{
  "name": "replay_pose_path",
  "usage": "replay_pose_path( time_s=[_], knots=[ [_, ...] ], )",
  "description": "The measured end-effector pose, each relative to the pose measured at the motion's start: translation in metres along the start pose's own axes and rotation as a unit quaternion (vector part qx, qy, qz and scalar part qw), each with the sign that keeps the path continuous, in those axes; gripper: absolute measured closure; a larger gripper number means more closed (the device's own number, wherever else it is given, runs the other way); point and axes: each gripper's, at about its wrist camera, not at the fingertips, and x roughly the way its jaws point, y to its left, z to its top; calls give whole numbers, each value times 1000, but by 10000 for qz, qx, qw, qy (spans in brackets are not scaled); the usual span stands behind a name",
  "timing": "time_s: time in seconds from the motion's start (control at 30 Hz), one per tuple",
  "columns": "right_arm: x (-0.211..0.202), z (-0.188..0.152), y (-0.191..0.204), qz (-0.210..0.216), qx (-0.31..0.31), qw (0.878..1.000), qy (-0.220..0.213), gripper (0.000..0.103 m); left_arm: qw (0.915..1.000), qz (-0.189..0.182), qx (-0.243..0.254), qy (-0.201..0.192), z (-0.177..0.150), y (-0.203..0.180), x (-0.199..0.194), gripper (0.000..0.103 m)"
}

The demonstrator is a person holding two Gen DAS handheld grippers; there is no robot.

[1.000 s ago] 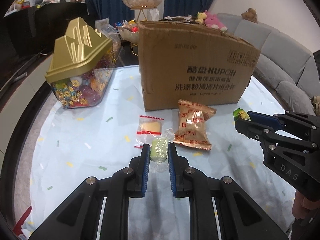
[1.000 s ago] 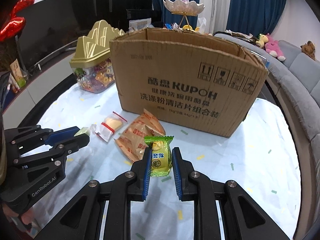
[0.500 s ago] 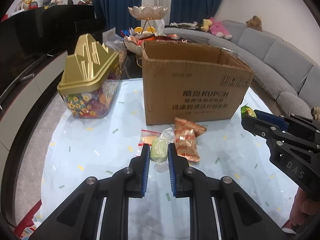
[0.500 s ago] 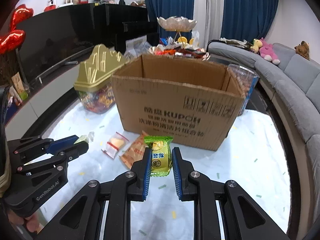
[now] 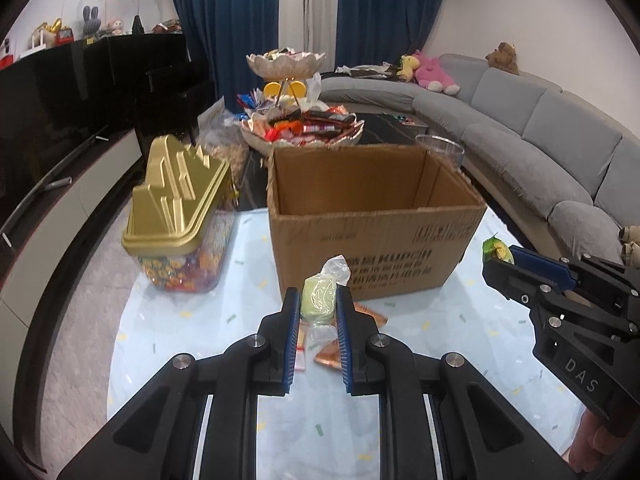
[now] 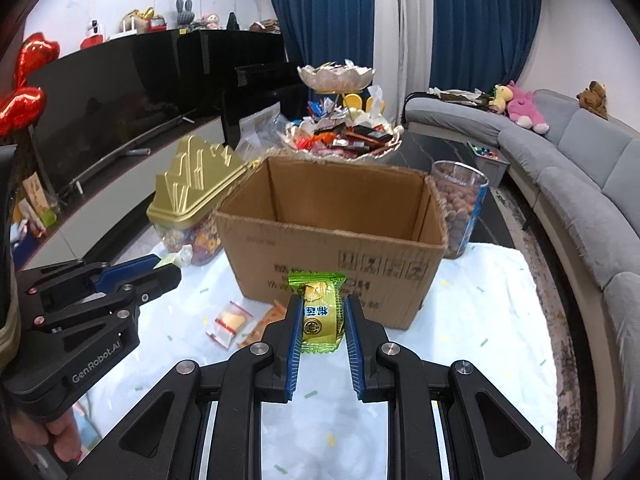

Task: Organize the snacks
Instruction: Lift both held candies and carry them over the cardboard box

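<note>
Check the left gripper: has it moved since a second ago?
Yes. The left gripper, shut on the pale green candy, has risen: the cardboard box now shows its open inside, hidden from this view before.

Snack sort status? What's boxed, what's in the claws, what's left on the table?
Done: nothing visible inside the cardboard box.
In hand: left claw shut on a pale green candy; right claw shut on a green-wrapped pastry.
Left: red-striped clear packet and orange packet on the tablecloth.
</note>
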Motion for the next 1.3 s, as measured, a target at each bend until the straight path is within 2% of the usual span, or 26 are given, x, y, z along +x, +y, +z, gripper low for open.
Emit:
replay_pose_path(
  time_s=[0.73,1.3],
  knots=[
    [-20,60,-28,-246,193,9988,-383,81,9996,10,29,-288,73,-19,-1,84],
    [3,102,-37,-370,195,9974,-578,81,9992,138,45,-360,120,-17,27,84]
  ],
)
